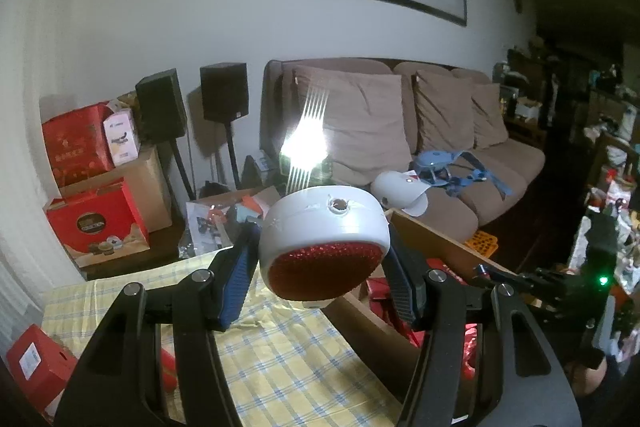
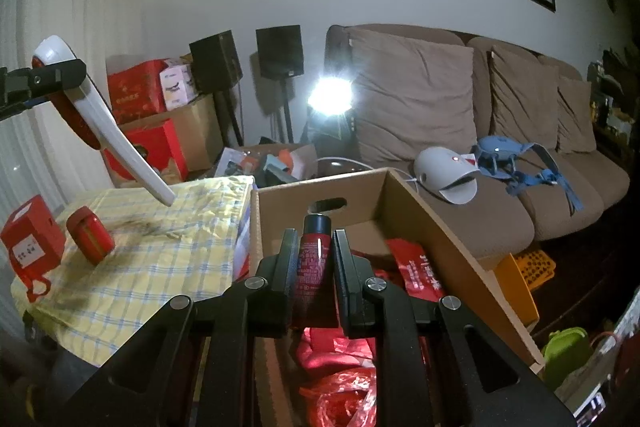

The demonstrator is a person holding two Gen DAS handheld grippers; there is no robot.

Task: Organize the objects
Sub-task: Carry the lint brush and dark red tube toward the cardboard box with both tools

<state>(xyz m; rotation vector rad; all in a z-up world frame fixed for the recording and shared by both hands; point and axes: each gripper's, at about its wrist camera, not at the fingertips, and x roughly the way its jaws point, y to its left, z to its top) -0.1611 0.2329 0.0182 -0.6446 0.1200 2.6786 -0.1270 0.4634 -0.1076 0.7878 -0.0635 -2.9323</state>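
A: Item one — left gripper (image 1: 324, 259). State?

B: Fingers (image 1: 236, 279) set at a middling width, clamped on either side of a lint brush (image 1: 324, 247): white body, red pile face, the head filling the gap between the pads. In the right wrist view the same brush (image 2: 104, 123) hangs in the air above the far-left part of the table (image 2: 160, 259), its white handle slanting down toward the yellow checked cloth without touching it.

A: Item two — right gripper (image 2: 316, 267).

B: Fingers narrow, closed on a red tube (image 2: 314, 267) with a dark cap; the cap sticks out just past the fingertips. Tube and fingers sit over the open cardboard box (image 2: 440, 227), with red bags (image 2: 340, 367) lying in the box beneath them.

A: Unsorted stock?

B: A red tin (image 2: 90, 241) and a red carton (image 2: 30, 243) on the cloth, well to the left of the right fingers. Both untouched.

A: Step in hand?

B: By my reading, depositing — the tube is placed for a drop into the box, the brush is in carriage and not yet over it.

A: Next move calls for?

B: Lowering the tube among the bags and spreading those fingers; then bringing the brush across the box rim, handle clear of the wall, before any release.
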